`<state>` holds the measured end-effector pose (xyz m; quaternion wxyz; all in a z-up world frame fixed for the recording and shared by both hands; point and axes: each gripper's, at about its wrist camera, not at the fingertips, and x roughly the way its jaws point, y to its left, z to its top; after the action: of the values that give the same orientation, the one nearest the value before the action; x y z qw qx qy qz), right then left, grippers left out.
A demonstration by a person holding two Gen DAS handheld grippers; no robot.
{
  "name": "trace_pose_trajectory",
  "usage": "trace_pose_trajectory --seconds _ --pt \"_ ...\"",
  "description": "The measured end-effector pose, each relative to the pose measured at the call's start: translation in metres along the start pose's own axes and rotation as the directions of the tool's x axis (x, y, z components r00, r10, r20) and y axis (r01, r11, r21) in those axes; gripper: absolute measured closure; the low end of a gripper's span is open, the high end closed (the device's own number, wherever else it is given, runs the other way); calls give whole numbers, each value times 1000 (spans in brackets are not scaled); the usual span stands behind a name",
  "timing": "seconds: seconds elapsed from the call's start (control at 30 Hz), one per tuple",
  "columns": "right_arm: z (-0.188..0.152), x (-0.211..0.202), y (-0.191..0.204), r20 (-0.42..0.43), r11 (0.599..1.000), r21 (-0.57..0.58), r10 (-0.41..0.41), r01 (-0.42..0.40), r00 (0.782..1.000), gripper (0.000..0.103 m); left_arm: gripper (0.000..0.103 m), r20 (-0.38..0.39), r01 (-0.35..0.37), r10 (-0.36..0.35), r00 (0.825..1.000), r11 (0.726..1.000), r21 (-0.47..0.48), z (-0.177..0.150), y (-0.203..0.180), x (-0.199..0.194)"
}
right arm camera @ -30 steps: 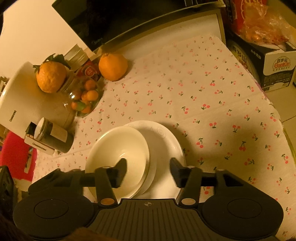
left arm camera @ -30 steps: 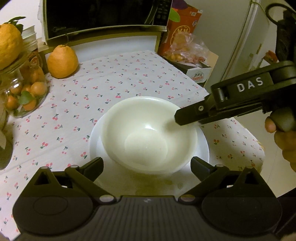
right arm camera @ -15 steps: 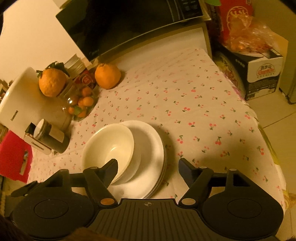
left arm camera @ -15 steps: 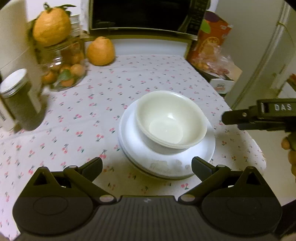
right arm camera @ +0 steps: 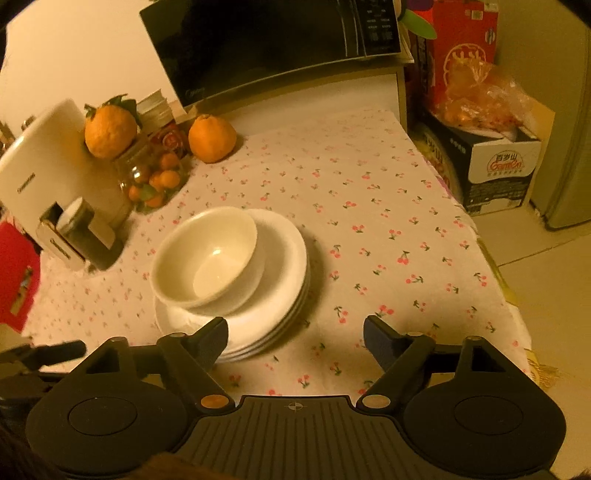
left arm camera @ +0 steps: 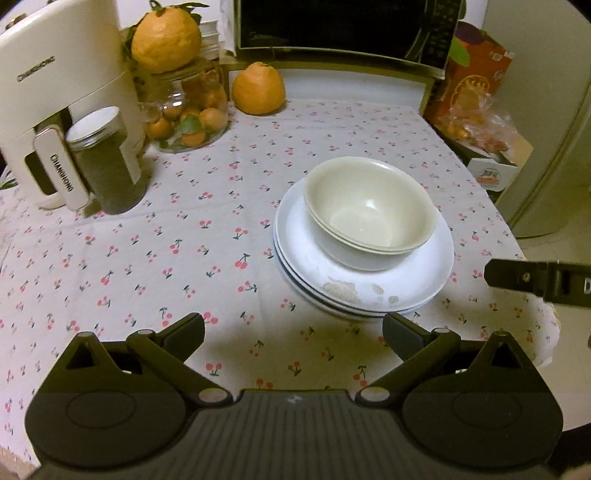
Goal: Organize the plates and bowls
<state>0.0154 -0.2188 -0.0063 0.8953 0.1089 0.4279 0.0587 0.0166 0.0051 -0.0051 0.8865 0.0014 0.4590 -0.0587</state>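
Nested white bowls sit on a stack of white plates on the cherry-print tablecloth; the bowls and plates also show in the right wrist view. My left gripper is open and empty, held back from the stack near the table's front. My right gripper is open and empty, just right of and behind the plates. One of its fingers shows at the right edge of the left wrist view.
A white kettle, a dark lidded jar, a glass jar of small oranges with a large orange on top and another orange stand at the back left. A microwave stands behind. Boxes sit off the table's right edge.
Both grippers have pulled back from the stack. The right gripper, which had a finger inside the bowl, has let it go and opened wider. The bowl stays on the plates.
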Motion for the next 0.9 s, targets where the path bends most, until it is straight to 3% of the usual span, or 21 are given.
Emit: trace_pose_trajectory --seconds 0.33,0.9 --pt "-9 6 14 -5 993 -91 -70 69 998 13 0 -28 -49 47 999 993 -108 -6 1 0" --pt "-13 13 24 -33 991 -120 -71 66 997 12 0 -38 -78 75 996 993 -86 -9 -4 0"
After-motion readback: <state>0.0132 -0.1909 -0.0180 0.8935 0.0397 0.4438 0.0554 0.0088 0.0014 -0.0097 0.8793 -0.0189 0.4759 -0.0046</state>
